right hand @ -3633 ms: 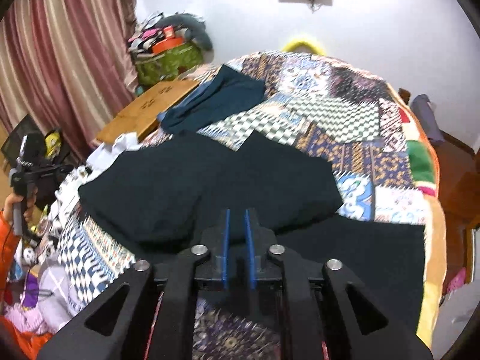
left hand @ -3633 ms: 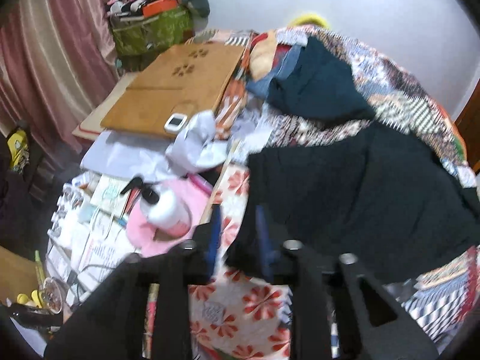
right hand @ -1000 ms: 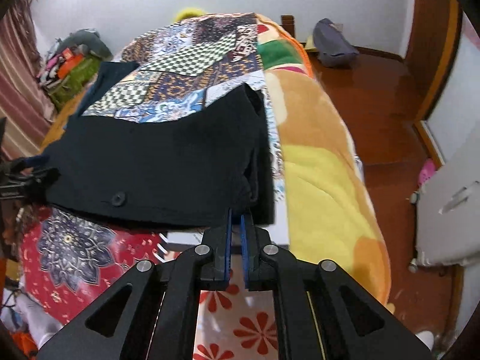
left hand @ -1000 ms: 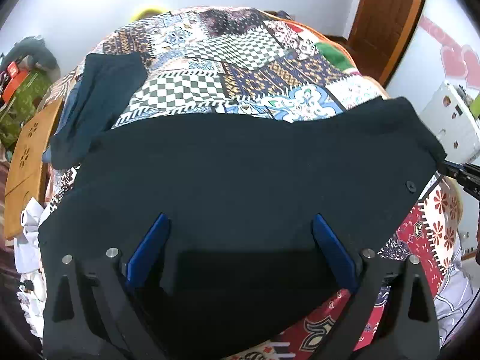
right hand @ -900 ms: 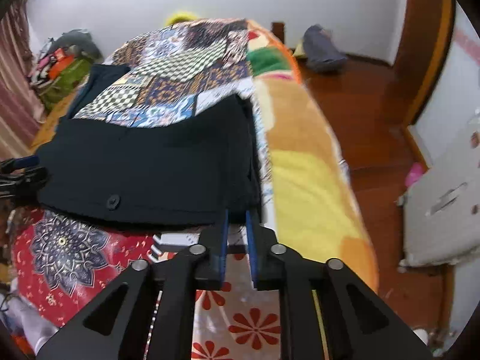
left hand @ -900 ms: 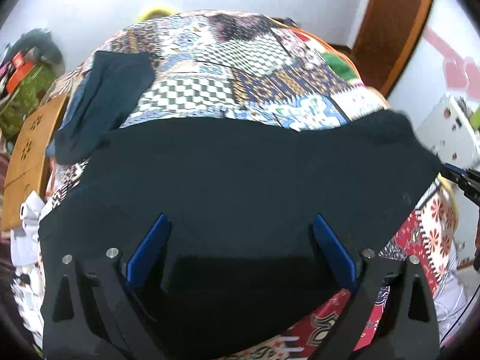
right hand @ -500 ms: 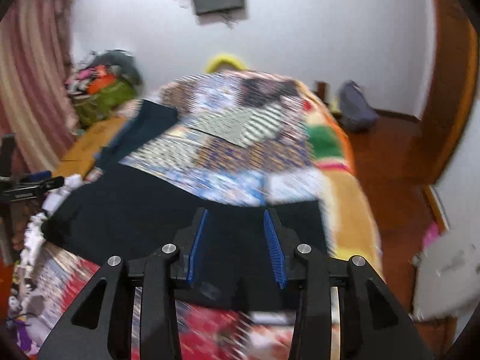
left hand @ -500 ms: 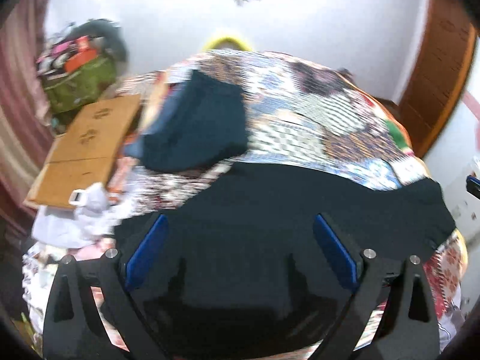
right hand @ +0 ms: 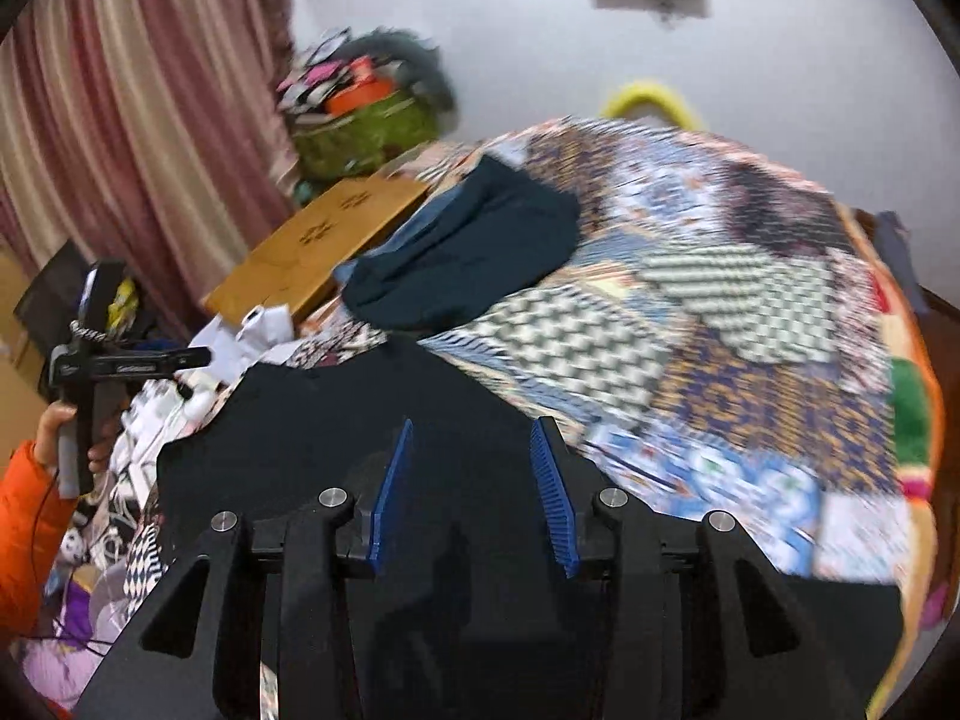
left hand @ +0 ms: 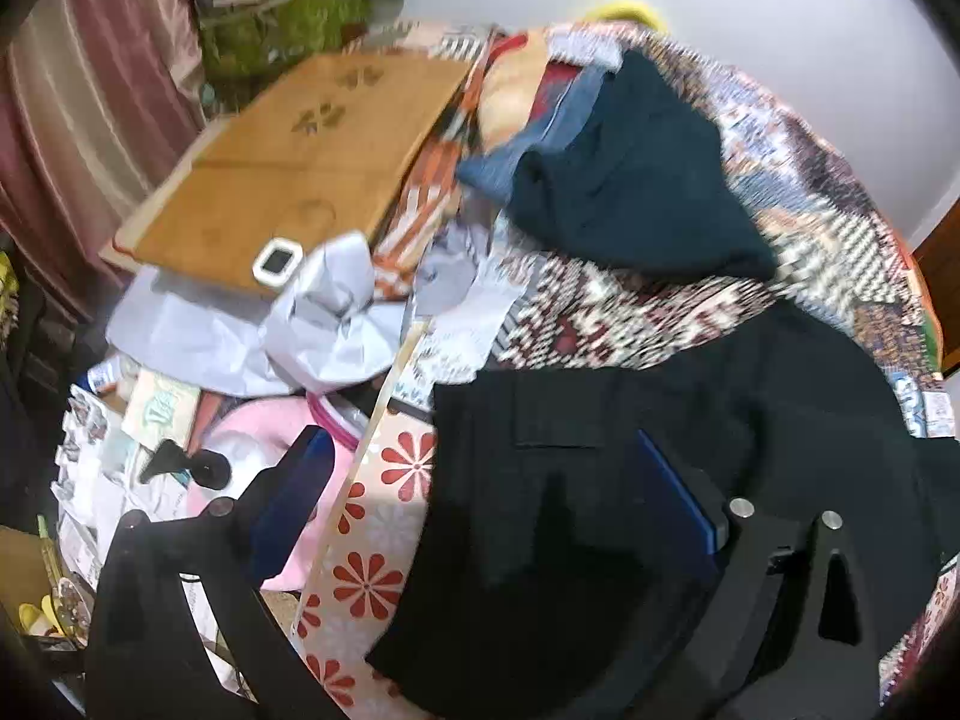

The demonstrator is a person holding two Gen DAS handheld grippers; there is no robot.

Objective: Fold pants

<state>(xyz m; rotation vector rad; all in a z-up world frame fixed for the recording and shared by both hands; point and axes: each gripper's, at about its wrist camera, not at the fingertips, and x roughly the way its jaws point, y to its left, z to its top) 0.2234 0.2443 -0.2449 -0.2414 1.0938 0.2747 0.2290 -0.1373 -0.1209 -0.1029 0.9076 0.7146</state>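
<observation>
The black pants (left hand: 630, 480) lie flat on the patchwork bedspread (left hand: 798, 192); a back pocket shows near their left end. My left gripper (left hand: 480, 486) is open and empty, hovering over the pants' left edge at the bed's side. In the right wrist view the pants (right hand: 360, 414) spread across the near part of the bed. My right gripper (right hand: 474, 480) is open and empty above them. The left gripper (right hand: 114, 360) also shows there, held in a hand at the far left.
A folded dark teal garment (left hand: 636, 180) on blue cloth lies farther up the bed. A wooden lap desk (left hand: 288, 162), white papers (left hand: 336, 312), a pink item (left hand: 240, 462) and clutter crowd the left side. A curtain (right hand: 120, 120) hangs behind.
My right gripper has let go of the pants and opened, then swung left toward the middle. My left gripper has swung left to the pants' left edge, still open.
</observation>
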